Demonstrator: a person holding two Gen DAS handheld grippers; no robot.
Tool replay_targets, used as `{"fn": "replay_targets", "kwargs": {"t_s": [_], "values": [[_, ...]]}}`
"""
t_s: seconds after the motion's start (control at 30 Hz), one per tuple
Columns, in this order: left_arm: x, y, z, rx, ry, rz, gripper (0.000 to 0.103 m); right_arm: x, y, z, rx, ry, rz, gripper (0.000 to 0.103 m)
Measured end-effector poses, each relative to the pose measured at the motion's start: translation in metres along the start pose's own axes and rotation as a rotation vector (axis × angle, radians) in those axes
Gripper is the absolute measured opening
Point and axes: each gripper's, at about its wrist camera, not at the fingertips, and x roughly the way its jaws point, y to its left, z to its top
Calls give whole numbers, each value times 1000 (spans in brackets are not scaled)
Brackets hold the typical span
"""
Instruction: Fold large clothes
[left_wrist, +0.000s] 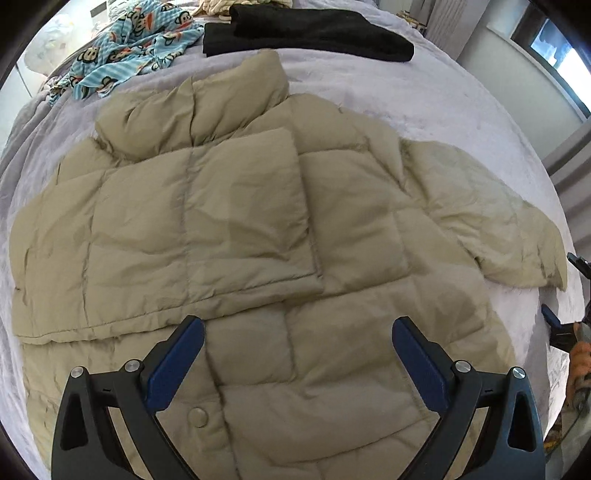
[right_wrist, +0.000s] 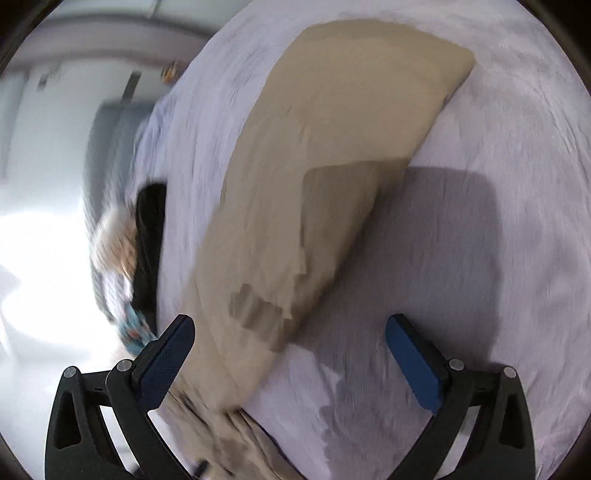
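Spread flat across the grey bedspread (left_wrist: 424, 96): a tan puffer jacket (left_wrist: 236, 221), one sleeve folded in, the other sleeve (left_wrist: 491, 221) outstretched rightward. Poised wide open just above its near hem, the left gripper (left_wrist: 297, 363). Closer to that loose sleeve, the right gripper (right_wrist: 290, 363), likewise open and empty, cuff lying between its fingers.

A tan quilted puffer jacket (left_wrist: 258, 236) lies flat across the middle of the left wrist frame, collar toward the top and a snap button low near the bottom edge. One sleeve is folded over its chest at centre left, while the other stretches out to the right edge. In the blurred right wrist frame the jacket (right_wrist: 317, 155) runs diagonally from upper right to bottom centre.
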Motion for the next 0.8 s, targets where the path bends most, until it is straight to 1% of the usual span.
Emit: {"fn": "replay_targets", "kwargs": {"t_s": [0.03,0.13,0.2,0.23,0.3,0.33,0.37,0.4,0.43,0.47,0.57,0.6,0.7,0.77,0.8], "values": [[-1,-2,1,0,-4,2,102,2,-2,5,22,-6,19,103],[-5,-7,5,6,-24,16,102,9,-9,26,126,-18,118,103],[-7,-7,6,4,-32,18,102,14,-10,36,185,-28,153,101],[-8,-6,6,0,-34,11,102,18,-9,40,206,-27,169,97],[-7,-1,7,-17,-33,12,102,27,-7,45,245,-16,204,69],[-7,3,7,-28,-29,11,102,35,-6,46,273,6,217,45],[-7,8,6,-42,-21,5,102,41,-5,43,287,21,230,29],[-7,11,8,-53,-17,4,102,46,0,41,287,29,233,22],[-8,16,8,-63,-19,9,102,45,6,39,265,26,216,10],[-10,21,8,-74,-26,18,102,47,14,38,240,23,208,10],[-14,40,10,-100,-40,29,102,50,56,30,89,30,178,10],[-14,47,10,-108,-42,29,102,52,76,24,25,35,166,10],[-15,73,8,-134,-45,51,102,61,136,0,-170,52,144,10],[-15,92,7,-156,-45,50,102,70,180,-27,-321,73,144,10],[-16,100,6,-166,-50,61,102,77,207,-46,-412,91,147,10]]}}
